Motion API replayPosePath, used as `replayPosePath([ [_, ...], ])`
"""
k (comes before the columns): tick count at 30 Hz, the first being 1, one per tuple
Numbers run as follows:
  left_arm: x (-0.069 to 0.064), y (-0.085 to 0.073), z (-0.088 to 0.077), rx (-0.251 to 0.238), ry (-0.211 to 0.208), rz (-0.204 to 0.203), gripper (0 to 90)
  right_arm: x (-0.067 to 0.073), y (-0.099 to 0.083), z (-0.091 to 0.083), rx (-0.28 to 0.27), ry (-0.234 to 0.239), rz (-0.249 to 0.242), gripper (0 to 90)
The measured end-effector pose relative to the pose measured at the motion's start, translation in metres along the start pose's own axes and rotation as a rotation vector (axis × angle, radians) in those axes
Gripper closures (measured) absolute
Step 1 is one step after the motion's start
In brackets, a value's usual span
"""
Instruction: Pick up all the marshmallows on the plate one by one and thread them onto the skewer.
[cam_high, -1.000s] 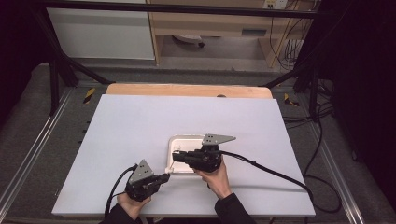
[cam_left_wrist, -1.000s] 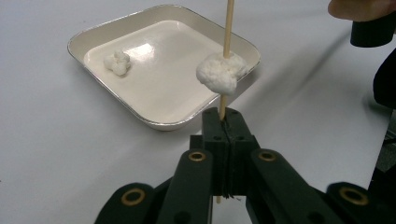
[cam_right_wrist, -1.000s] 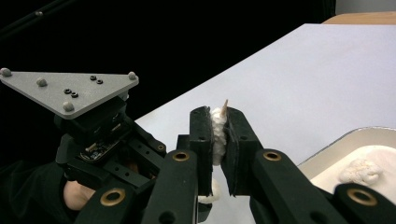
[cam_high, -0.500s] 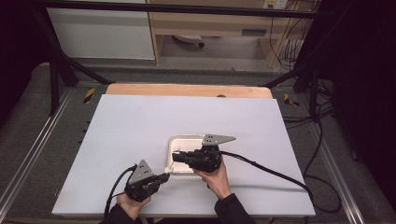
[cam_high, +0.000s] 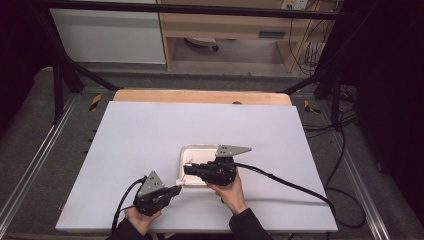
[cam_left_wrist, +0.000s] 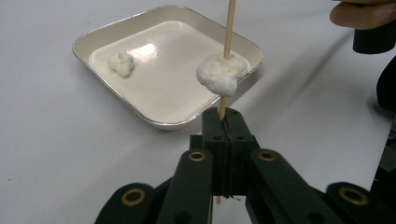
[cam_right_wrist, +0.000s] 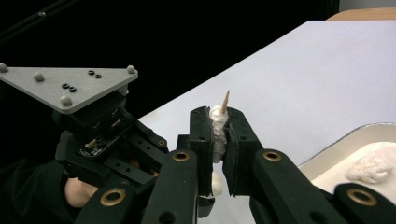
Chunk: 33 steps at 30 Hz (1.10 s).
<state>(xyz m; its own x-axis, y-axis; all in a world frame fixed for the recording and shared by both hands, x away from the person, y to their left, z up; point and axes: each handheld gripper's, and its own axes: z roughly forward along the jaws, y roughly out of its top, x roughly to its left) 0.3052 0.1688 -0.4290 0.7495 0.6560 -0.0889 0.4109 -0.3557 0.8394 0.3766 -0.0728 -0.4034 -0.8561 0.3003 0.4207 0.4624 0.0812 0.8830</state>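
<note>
Left hand-held gripper (cam_left_wrist: 223, 122) clamped on thin wooden skewer (cam_left_wrist: 228, 28); right hand-held gripper (cam_right_wrist: 218, 122) pinching soft white marshmallow-like lump (cam_right_wrist: 217, 128). Lump light, squashy, tears easily: hold sides gently; skewer stiff, brittle.

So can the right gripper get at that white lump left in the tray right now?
Probably not yet: the right gripper is shut on a marshmallow on the skewer, though the lump lies uncovered.

Both the left gripper (cam_left_wrist: 223, 122) and the right gripper (cam_right_wrist: 218, 128) are black with brass-coloured rivets. The skewer (cam_left_wrist: 228, 32) is pale tan, the dough lumps (cam_left_wrist: 221, 73) white, the tray (cam_left_wrist: 116, 32) cream with a silver rim, the table (cam_high: 150, 130) plain white.
</note>
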Motion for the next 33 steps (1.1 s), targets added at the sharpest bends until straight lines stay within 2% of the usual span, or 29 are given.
replayPosePath([
  [5, 0.001, 0.001, -0.001, -0.003, -0.002, 0.002, 89.2, 0.0, 0.0, 0.0, -0.001, 0.004, 0.004, 83.7],
  [6, 0.001, 0.001, -0.002, -0.031, -0.015, -0.008, 89.2, -0.001, -0.002, 0.001, 0.005, 0.005, 0.006, 83.8],
  [7, 0.001, 0.005, -0.006, -0.068, -0.038, -0.027, 89.2, -0.001, -0.004, 0.004, 0.039, 0.009, 0.008, 83.5],
  [8, -0.002, 0.012, -0.006, -0.048, 0.023, 0.03, 89.2, -0.001, -0.01, 0.012, 0.095, 0.033, 0.021, 83.6],
  [9, 0.0, 0.01, -0.006, -0.061, 0.028, 0.016, 89.2, 0.002, -0.019, 0.017, 0.049, 0.025, 0.004, 83.6],
  [10, 0.004, 0.008, -0.006, -0.075, -0.002, -0.025, 89.2, 0.004, -0.019, 0.019, 0.037, 0.002, -0.028, 83.5],
  [12, 0.004, 0.006, -0.009, -0.073, 0.01, -0.011, 89.2, 0.004, -0.019, 0.023, 0.029, 0.015, -0.019, 83.2],
  [13, 0.005, 0.006, -0.009, -0.078, 0.0, -0.023, 89.2, 0.002, -0.018, 0.024, 0.034, 0.026, -0.004, 82.8],
  [16, 0.004, 0.006, -0.008, -0.081, -0.01, -0.016, 89.0, 0.004, -0.013, 0.022, 0.051, 0.016, -0.013, 80.1],
  [17, 0.004, 0.007, -0.007, -0.081, -0.014, -0.02, 89.0, 0.004, -0.013, 0.021, 0.056, 0.008, -0.022, 78.2],
  [18, 0.004, 0.006, -0.007, -0.084, -0.018, -0.017, 89.0, 0.005, -0.012, 0.019, 0.059, -0.004, -0.033, 71.7],
  [19, 0.004, 0.006, -0.008, -0.084, -0.016, -0.014, 89.0, 0.006, -0.011, 0.018, 0.061, -0.037, -0.042, 62.3],
  [21, 0.005, 0.006, -0.008, -0.084, -0.02, -0.015, 88.9, 0.006, -0.01, 0.017, 0.067, -0.047, -0.055, 61.4],
  [23, 0.009, 0.004, -0.006, -0.062, -0.005, -0.026, 88.9, 0.007, -0.009, 0.015, 0.057, -0.053, -0.066, 54.7],
  [25, 0.014, 0.001, -0.005, -0.066, -0.016, -0.041, 88.9, 0.008, -0.004, 0.01, 0.035, -0.05, -0.06, 51.7],
  [27, 0.016, -0.001, -0.008, -0.069, -0.008, -0.04, 88.9, 0.008, 0.0, 0.006, 0.041, -0.068, -0.073, 46.2],
  [33, 0.021, -0.004, -0.014, -0.07, 0.004, -0.052, 88.8, -0.003, 0.006, 0.001, 0.094, -0.184, -0.119, 25.5],
])
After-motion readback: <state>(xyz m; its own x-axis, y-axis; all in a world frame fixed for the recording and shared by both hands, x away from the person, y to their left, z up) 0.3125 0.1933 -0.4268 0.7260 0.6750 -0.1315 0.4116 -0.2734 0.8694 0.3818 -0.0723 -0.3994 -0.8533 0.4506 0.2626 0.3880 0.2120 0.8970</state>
